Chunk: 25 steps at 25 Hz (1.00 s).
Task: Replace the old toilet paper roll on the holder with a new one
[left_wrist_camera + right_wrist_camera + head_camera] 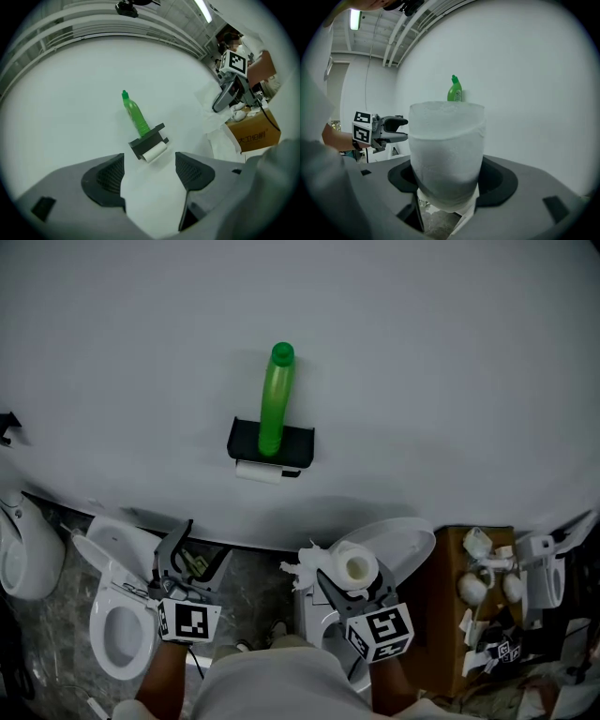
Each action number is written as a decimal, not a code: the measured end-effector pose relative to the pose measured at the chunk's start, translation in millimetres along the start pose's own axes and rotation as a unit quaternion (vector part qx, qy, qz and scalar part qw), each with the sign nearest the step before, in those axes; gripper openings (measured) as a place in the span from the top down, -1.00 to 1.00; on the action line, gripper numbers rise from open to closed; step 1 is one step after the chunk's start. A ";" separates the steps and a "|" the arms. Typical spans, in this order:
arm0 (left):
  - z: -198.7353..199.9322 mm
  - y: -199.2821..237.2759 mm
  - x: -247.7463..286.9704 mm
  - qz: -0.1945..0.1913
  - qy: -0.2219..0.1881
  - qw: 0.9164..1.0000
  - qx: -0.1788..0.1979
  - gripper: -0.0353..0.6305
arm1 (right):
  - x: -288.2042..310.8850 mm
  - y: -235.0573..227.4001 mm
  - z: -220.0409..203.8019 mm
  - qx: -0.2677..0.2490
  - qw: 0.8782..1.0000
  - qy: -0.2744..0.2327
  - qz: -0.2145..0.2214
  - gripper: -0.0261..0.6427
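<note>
Clearly the old roll (260, 472) is what matters first. It is a thin white cylinder tucked under the lower edge of the black holder (300, 442), which is fixed to the pale wall, and its long axis runs sideways along that wall. A green bottle (277, 399) stands upright on top of the holder.

The new roll (446, 145) is not near the holder yet. It is clamped end-up in the right gripper (450, 176), with the pads pressed into its soft sides and loose tissue trailing beneath it.

The left gripper (151, 172) has its jaws apart with nothing between them. Its own view shows the holder and old roll almost dead ahead, framed in the gap between the two pads.

That alignment decides the coming move — the empty left gripper is the one lined up on the old roll, while the loaded right one sits lower and to the right of the holder in the head view. I judge the old roll will need to slide out sideways along its axis, so the left jaws would have to close across its width rather than its ends. The bottle above could be knocked off if the approach comes in high.

Further out, white toilets (122, 615) stand below the wall, and a cardboard box (441, 587) of white bits sits off to the right.
</note>
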<state>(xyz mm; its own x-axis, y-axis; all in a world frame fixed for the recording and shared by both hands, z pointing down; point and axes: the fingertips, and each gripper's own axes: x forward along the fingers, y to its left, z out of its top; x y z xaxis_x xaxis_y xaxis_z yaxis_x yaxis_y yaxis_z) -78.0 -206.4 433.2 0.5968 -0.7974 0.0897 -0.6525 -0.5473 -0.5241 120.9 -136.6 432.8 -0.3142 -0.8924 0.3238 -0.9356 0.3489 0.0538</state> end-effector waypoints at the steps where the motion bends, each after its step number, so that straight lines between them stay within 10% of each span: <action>1: 1.4 -1.1 9.7 -0.002 0.003 1.000 0.019 -0.08 | 2.5 -4.6 -0.5 -0.002 1.000 0.000 -0.001 -0.03; 13: -3.8 -29.9 119.3 -0.058 0.065 0.966 0.245 -0.08 | 20.4 -38.2 -6.8 -0.005 1.000 0.001 0.005 -0.03; 25: -41.7 -33.9 185.6 -0.081 0.156 0.931 0.320 -0.08 | 20.3 -60.3 -24.5 0.013 1.000 0.009 -0.003 -0.03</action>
<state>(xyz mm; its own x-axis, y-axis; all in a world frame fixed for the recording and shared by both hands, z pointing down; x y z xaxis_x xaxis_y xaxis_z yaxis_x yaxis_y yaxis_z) 35.3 -346.4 503.0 0.4334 -0.8072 0.4008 -0.0951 -0.4833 -0.8703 174.9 -168.7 459.2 -0.3062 -0.8889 0.3406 -0.9413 0.3362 0.0312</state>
